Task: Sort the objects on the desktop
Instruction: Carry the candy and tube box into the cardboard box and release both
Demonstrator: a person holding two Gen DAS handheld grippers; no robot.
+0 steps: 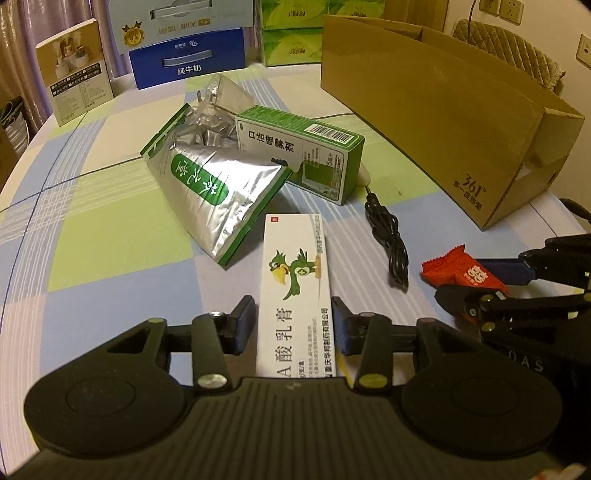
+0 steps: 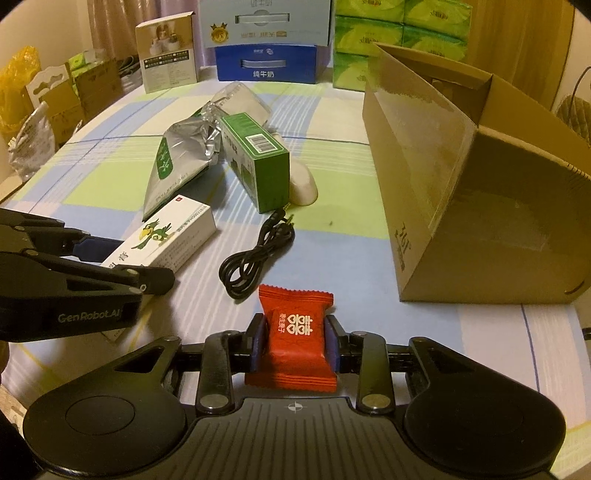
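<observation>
Now | L grip (image 1: 293,321) clamps ointment box (image 1: 295,280) | R grip (image 2: 294,339) clamps red candy (image 2: 295,332)

Beyond the table — blue milk carton (image 2: 266,63), green tissue packs (image 2: 369,33), stacked.

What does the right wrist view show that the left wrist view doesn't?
Only the right wrist view: the cardboard box's open inside, and a white oval object behind the green box. Only the left wrist view: the left gripper closed on the white ointment box. Both: the red candy in the right gripper, the black cable, the foil pouch.
</observation>
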